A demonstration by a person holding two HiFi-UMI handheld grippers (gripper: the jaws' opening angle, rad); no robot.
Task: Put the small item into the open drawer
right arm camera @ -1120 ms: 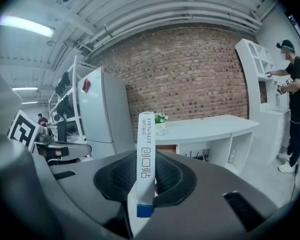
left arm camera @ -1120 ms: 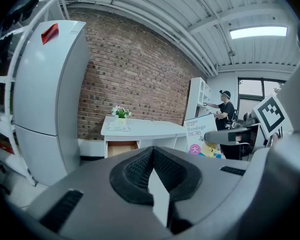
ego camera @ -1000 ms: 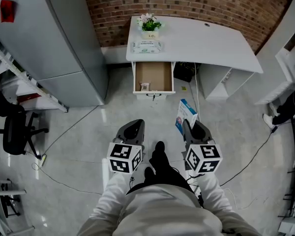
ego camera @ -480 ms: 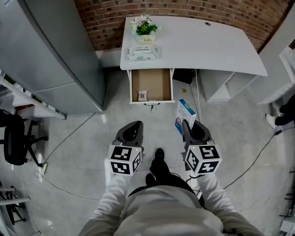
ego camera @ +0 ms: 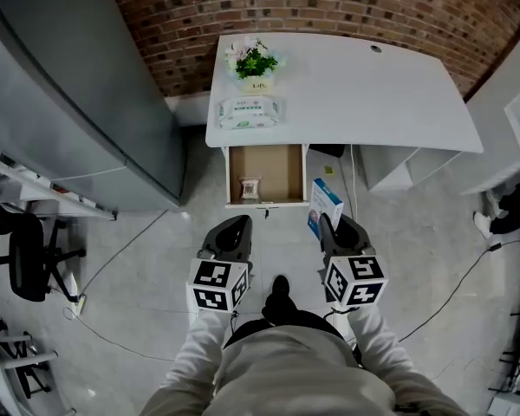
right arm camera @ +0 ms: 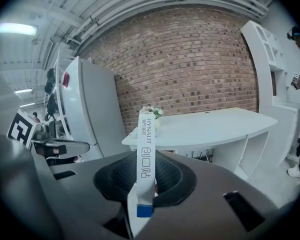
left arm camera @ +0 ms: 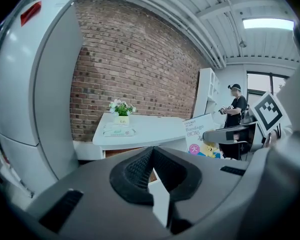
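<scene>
The open drawer (ego camera: 265, 173) juts from under the white desk (ego camera: 373, 94), with a small packet (ego camera: 250, 187) lying inside it. My right gripper (ego camera: 329, 224) is shut on a flat blue-and-white bandage box (ego camera: 324, 204), held upright just right of the drawer's front. In the right gripper view the box's narrow edge (right arm camera: 145, 154) stands clamped between the dark pads (right arm camera: 172, 176). My left gripper (ego camera: 237, 224) hovers over the floor just short of the drawer front; its jaws meet at the tips with nothing in them (left arm camera: 151, 151). The box (left arm camera: 199, 135) also shows in the left gripper view.
A grey fridge (ego camera: 69, 94) stands left of the desk. On the desk top are a potted plant (ego camera: 254, 62) and a wipes pack (ego camera: 250, 109). An office chair (ego camera: 24, 251) and floor cables (ego camera: 121, 232) lie to the left. A person (left arm camera: 235, 115) stands far right.
The desk and drawer have drawn nearer and lower in the head view as both grippers advanced toward them. The box stays clamped in the right gripper; the left stays shut.
</scene>
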